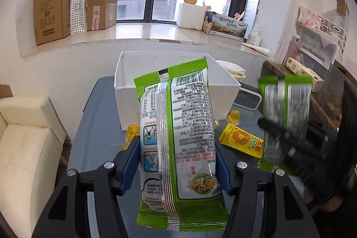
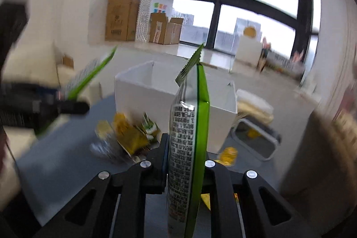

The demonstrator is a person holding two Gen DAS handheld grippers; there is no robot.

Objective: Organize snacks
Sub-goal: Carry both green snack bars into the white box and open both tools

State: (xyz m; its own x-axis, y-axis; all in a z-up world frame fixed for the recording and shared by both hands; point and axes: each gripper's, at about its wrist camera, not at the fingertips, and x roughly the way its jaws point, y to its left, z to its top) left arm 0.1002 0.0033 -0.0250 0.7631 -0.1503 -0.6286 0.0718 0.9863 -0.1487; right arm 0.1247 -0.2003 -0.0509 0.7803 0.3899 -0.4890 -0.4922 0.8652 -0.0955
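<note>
My left gripper (image 1: 177, 146) is shut on a green and silver snack packet (image 1: 178, 131), held upright above the blue-grey table (image 1: 96, 137), in front of an open white box (image 1: 131, 73). My right gripper (image 2: 186, 148) is shut on a second green packet (image 2: 189, 148), seen edge-on, also in front of the white box (image 2: 142, 90). The right gripper with its packet (image 1: 285, 108) shows blurred at the right of the left wrist view. The left gripper's packet (image 2: 89, 75) shows blurred at the left of the right wrist view.
A yellow sachet (image 1: 242, 139) and small yellow jelly cups (image 1: 233, 117) lie on the table by the box. More yellow snacks (image 2: 129, 135) lie left of the box. A white-rimmed tray (image 2: 256, 137) stands right of it. Cardboard boxes (image 1: 53, 10) sit on the windowsill; a cream sofa (image 1: 24, 137) stands left.
</note>
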